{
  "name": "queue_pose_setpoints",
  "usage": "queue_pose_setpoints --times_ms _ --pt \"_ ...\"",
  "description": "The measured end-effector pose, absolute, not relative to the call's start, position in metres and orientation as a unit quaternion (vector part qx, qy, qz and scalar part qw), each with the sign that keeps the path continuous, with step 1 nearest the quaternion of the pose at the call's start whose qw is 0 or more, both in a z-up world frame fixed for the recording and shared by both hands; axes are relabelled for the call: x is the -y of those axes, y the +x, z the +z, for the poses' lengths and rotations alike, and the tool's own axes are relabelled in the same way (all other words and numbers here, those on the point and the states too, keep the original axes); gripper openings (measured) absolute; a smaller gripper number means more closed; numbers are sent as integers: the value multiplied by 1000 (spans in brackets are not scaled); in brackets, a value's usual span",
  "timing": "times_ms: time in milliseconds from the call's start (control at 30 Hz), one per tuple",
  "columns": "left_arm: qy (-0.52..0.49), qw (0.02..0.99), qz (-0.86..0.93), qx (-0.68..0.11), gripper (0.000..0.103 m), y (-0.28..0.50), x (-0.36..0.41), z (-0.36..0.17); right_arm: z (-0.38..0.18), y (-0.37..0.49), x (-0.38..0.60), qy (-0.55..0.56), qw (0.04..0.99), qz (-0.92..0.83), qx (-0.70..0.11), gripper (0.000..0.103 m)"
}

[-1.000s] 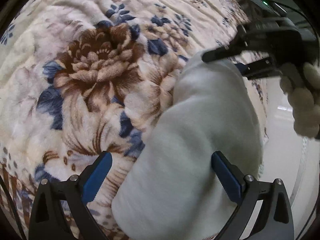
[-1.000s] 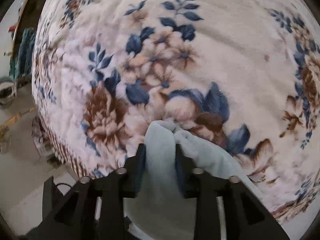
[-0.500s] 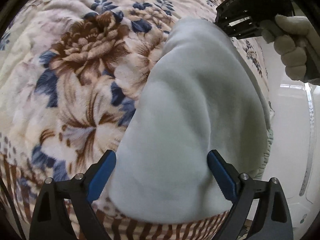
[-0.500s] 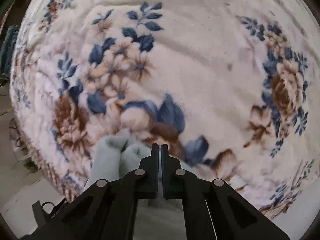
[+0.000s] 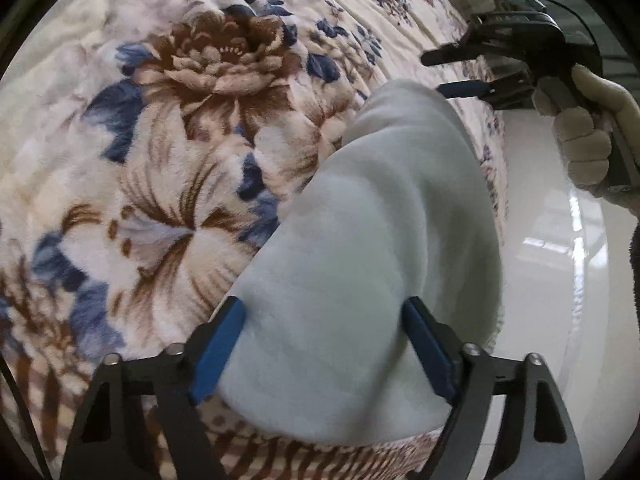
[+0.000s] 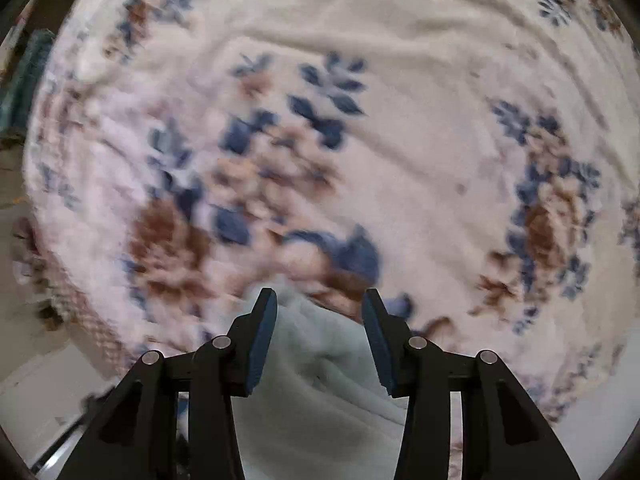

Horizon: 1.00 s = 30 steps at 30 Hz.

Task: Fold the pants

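On a plush cream blanket (image 5: 168, 168) printed with large brown and blue flowers lies a folded bundle of pale mint-green fleece pants (image 5: 360, 264), running along the blanket's edge beside a glossy white floor (image 5: 560, 280). Seen from the left wrist camera, the left gripper (image 5: 324, 348) is spread wide, its two blue-padded fingers (image 5: 218, 346) standing either side of the near end of the pants without pinching the cloth. At the far end of the bundle, the right gripper (image 5: 448, 74) is held by a hand in a cream knitted glove (image 5: 588, 144); its fingers are parted and hold nothing. The right wrist camera, somewhat blurred, shows the same parted blue pads (image 6: 262, 344) with the pale green fleece (image 6: 320, 380) lying loose between and below them.
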State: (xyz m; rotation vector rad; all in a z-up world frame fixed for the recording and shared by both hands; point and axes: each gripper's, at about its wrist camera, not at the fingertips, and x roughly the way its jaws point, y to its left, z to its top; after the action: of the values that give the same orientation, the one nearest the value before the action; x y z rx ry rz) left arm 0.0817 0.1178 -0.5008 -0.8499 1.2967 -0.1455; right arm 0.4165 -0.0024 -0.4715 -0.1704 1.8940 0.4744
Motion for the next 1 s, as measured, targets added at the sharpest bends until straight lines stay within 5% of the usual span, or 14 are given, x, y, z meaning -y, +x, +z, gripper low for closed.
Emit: queue_pose_setpoints --times_ms 133,200,300,467,667,733,767,833,1000 --pt "-387 718 -81 -572 55 80 -115 -504 -513 389 -27 -124 464 217 -850 54" --pt "-379 724 -82 -571 50 75 -113 -504 -529 367 -45 -213 443 229 -840 41" --pt "-391 724 -79 -563 48 57 -118 -508 -527 375 -46 -196 467 213 -836 27" --pt "-388 724 -74 -565 48 49 -115 -504 -530 383 -40 -192 481 195 -833 23" --pt "-370 721 -51 -584 61 62 -126 -458 -467 387 -31 -115 571 251 -773 43" --pt "-307 748 -40 -587 87 66 -119 -430 -421 384 3 -56 644 264 -716 71" --pt "-279 758 -35 -588 90 68 -114 -421 -405 379 22 -42 664 261 -700 75" --pt "-223 771 -32 -596 98 77 -99 -411 -377 357 75 -13 694 232 -682 76" --pt "-139 772 -75 -616 98 94 -52 -415 -369 273 213 38 731 100 -674 77"
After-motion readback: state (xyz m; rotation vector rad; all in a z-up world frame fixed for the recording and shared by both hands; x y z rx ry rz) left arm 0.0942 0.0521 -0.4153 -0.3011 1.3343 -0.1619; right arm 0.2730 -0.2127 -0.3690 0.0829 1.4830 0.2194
